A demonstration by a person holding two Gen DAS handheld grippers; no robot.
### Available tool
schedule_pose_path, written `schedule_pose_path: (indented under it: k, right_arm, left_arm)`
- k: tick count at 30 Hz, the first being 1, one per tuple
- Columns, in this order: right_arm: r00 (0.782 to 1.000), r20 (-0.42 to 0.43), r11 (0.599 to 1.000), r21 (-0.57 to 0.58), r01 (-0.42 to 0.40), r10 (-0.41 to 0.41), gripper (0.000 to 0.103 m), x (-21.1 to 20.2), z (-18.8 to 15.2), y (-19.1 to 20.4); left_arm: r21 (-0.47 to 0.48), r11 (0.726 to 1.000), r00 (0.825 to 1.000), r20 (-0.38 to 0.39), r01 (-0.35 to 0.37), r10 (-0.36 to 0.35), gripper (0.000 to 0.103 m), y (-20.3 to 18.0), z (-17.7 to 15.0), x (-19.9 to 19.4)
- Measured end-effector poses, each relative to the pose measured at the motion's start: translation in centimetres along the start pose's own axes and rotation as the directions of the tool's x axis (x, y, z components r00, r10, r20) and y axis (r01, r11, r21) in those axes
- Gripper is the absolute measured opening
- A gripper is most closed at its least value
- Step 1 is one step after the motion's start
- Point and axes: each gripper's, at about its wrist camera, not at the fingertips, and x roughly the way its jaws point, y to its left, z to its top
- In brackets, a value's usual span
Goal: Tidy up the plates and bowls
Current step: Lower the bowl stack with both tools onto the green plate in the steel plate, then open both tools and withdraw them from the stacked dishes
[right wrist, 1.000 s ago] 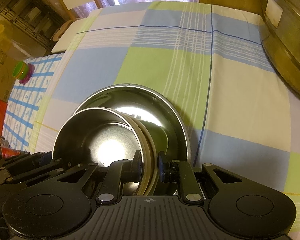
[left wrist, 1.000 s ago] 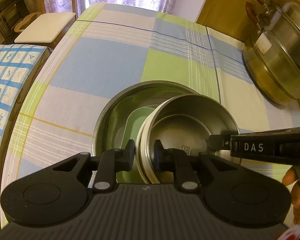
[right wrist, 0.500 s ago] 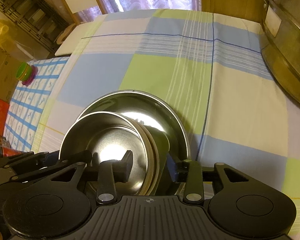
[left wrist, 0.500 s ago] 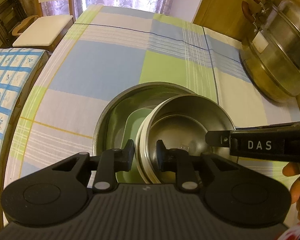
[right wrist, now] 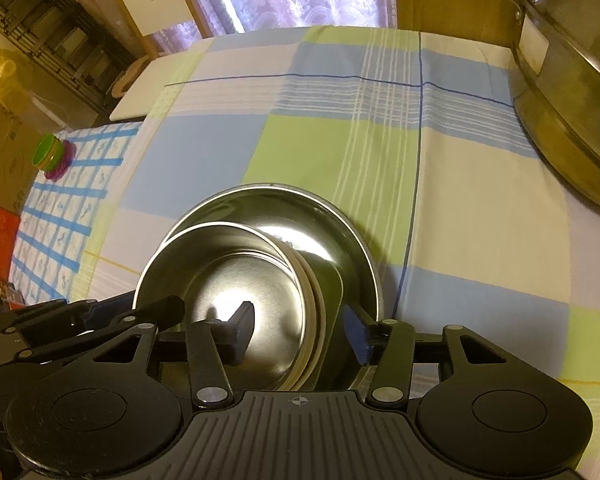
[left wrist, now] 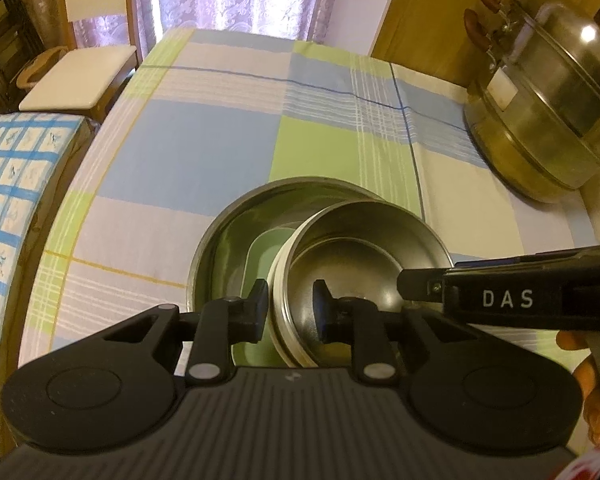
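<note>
Left hand-held gripper (left wrist: 291, 312) nearly closed; right (right wrist: 300, 332) just opening

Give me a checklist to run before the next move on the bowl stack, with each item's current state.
1. Right gripper clear of the small steel bowl with the cream rim: ok; its jaws have just been opening and stand apart on either side of the rim.
2. Left gripper on that bowl's rim: cannot tell; fingers straddle it closely, but contact is unclear.
3. Small bowl seated level in the large steel bowl: not ok; it sits tilted.
4. Pale green dish inside the large bowl: ok.
5. Large lidded steel pot apart from the stack: ok.
</note>
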Motion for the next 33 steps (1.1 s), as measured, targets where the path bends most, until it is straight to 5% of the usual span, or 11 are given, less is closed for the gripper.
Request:
schedule_pose_path:
  k: [8, 17, 33]
  right_arm:
    - [0.996, 0.082, 0.999, 0.012, -0.045, 0.044, 0.057, -2.1, -1.3, -0.1]
    - [0.967, 0.253, 0.999, -0.018, -0.037, 0.041, 0.057, -7.0, -5.7, -0.1]
    - [0.948, 0.312, 0.998, -0.024, -0.065, 0.07, 0.057, -12.6, -16.3, -1.3]
  left_arm:
    - [0.047, 0.999, 0.997, 0.073, 0.002, -0.005, 0.02, -0.1, -0.3, -2.5]
    - [0.104, 0.994, 0.982, 0.189, -0.029, 0.009, 0.02, -0.8, -2.6, -7.6]
    - [0.114, 0.993, 0.971, 0.237, -0.029, 0.001, 0.021, -4.6, -12.4, -15.7]
